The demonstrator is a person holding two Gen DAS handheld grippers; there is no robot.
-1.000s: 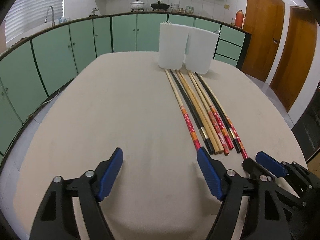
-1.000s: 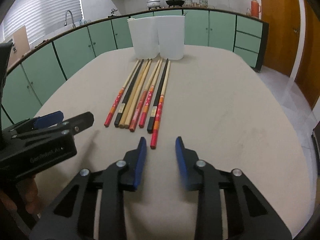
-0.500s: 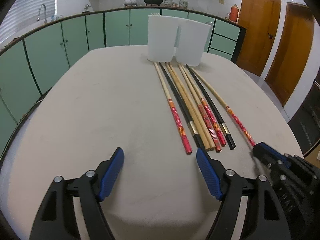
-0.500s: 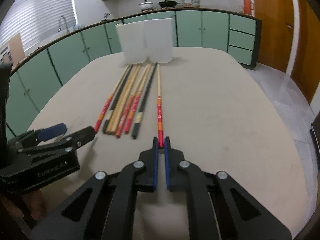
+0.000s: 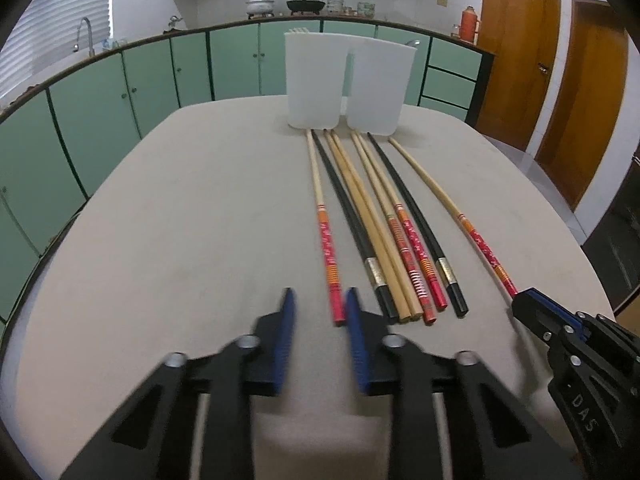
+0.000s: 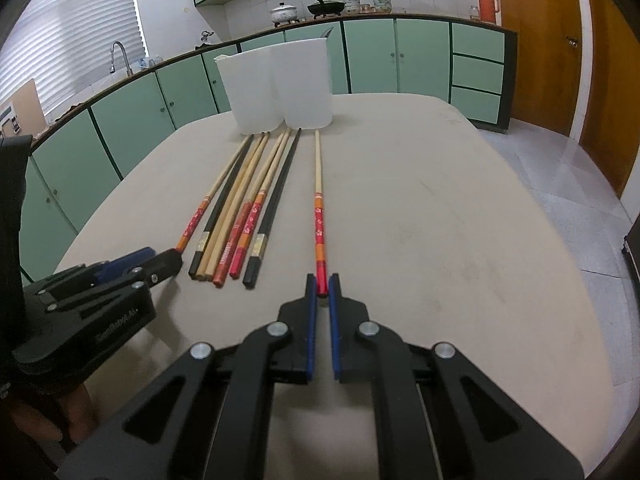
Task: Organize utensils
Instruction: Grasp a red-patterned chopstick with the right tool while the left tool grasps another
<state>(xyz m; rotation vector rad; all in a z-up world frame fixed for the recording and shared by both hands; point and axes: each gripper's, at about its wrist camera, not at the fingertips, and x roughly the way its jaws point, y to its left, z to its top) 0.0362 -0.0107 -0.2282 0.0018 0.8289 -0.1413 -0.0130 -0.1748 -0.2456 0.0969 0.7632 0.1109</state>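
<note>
Here the red-handled bamboo chopstick [image 6: 318,216] lies lengthwise on the beige table [image 6: 440,220], tip toward two white plastic holders [image 6: 280,84], apart from the bundled chopsticks [image 6: 240,208]. The right gripper [image 6: 322,286] clamps its red end; the left gripper [image 5: 318,312], low, straddles another unclenched. Rightward lies bare tabletop.

Green cabinets [image 5: 236,68], wooden doors [image 5: 516,52], sink faucet [image 6: 119,56], orange thermos [image 6: 489,4].

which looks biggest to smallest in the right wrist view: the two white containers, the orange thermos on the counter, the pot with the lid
1. The two white containers look largest; as a pair they look about alike, so no ranking between them.
2. Lidded pot and orange thermos look similar in size, both far back on the counter; too close to rank.
</note>
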